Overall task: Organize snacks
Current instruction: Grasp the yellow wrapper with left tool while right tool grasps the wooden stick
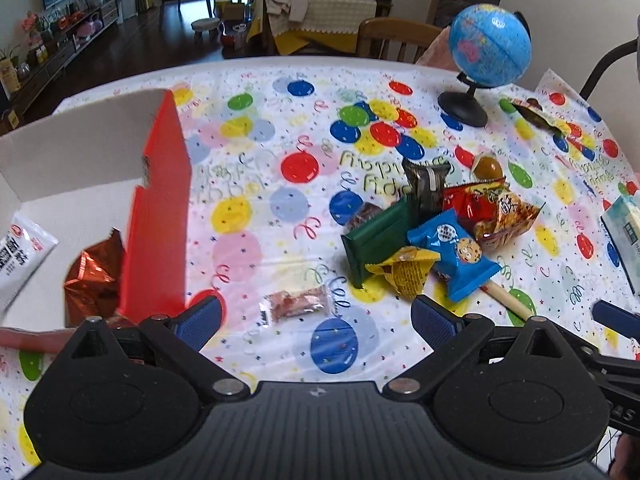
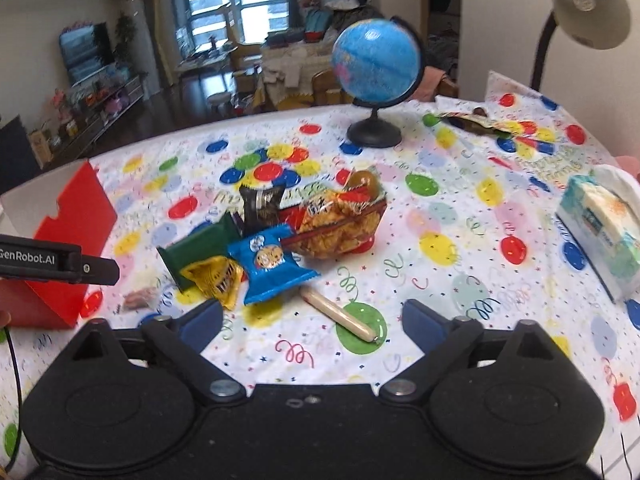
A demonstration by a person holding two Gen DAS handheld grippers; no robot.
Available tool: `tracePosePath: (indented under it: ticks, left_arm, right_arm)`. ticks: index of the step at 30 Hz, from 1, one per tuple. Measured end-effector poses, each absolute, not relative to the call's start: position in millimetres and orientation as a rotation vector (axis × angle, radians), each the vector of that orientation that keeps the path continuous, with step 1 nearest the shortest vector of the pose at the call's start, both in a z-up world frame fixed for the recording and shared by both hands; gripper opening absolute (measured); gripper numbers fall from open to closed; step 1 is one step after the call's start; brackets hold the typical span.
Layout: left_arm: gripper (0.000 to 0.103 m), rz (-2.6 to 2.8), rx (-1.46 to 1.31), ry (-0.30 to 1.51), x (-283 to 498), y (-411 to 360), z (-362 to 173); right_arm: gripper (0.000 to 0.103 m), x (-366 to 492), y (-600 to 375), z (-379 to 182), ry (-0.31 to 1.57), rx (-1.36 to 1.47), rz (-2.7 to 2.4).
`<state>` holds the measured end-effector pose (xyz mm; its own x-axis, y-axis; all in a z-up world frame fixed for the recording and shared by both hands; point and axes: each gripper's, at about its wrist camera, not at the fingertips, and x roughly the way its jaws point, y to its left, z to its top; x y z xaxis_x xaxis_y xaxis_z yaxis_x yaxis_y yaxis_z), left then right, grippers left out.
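A pile of snacks lies mid-table: a blue cookie pack (image 1: pixel 456 256) (image 2: pixel 272 268), a green bar (image 1: pixel 376 236) (image 2: pixel 200 248), a yellow wrapper (image 1: pixel 408 272) (image 2: pixel 216 280) and a red chip bag (image 1: pixel 492 208) (image 2: pixel 340 224). A small pink candy (image 1: pixel 298 304) lies just ahead of my open, empty left gripper (image 1: pixel 316 318). A sausage stick (image 2: pixel 340 314) lies between the fingers of my open, empty right gripper (image 2: pixel 312 318). A red box (image 1: pixel 160 208) (image 2: pixel 68 232) at left holds a white packet (image 1: pixel 20 256) and a red foil snack (image 1: pixel 94 280).
A blue globe (image 1: pixel 488 44) (image 2: pixel 378 60) stands at the back. A tissue pack (image 2: pixel 600 224) lies at the right. A dark wrapper (image 1: pixel 540 118) (image 2: pixel 476 122) lies far right. A desk lamp (image 2: pixel 588 4) rises at the back right. The balloon tablecloth (image 1: pixel 256 152) covers the table.
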<state>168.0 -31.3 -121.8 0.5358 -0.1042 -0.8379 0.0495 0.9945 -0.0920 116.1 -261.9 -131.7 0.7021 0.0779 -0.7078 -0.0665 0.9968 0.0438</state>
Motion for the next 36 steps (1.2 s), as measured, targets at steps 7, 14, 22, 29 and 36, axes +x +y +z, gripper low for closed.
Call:
tracePosePath:
  ticks: [7,14,22,29,36]
  left_arm:
    - [0.102,-0.133,-0.062,1.035,181,-61,-138]
    - [0.101,-0.129,-0.086,1.084,204,-81,-157]
    - [0.078,-0.111,-0.101,1.132,221,-89,-178]
    - [0.063,-0.125,-0.1,1.144,229,-94,-185]
    - [0.054,-0.126,-0.11,1.139,234,-96,-187]
  right_arm:
    - [0.082,143,-274,-152,0.819,-0.044,0.169]
    - [0.071,168,-290,-174,0.886,-0.071,0.222]
    - [0.055,178,-296,-189,0.915,-0.062,0.263]
    - [0.043,182,-289,-191,0.9,-0.078,0.289]
    - [0.021,177,-279,-192,0.877,-0.188,0.306]
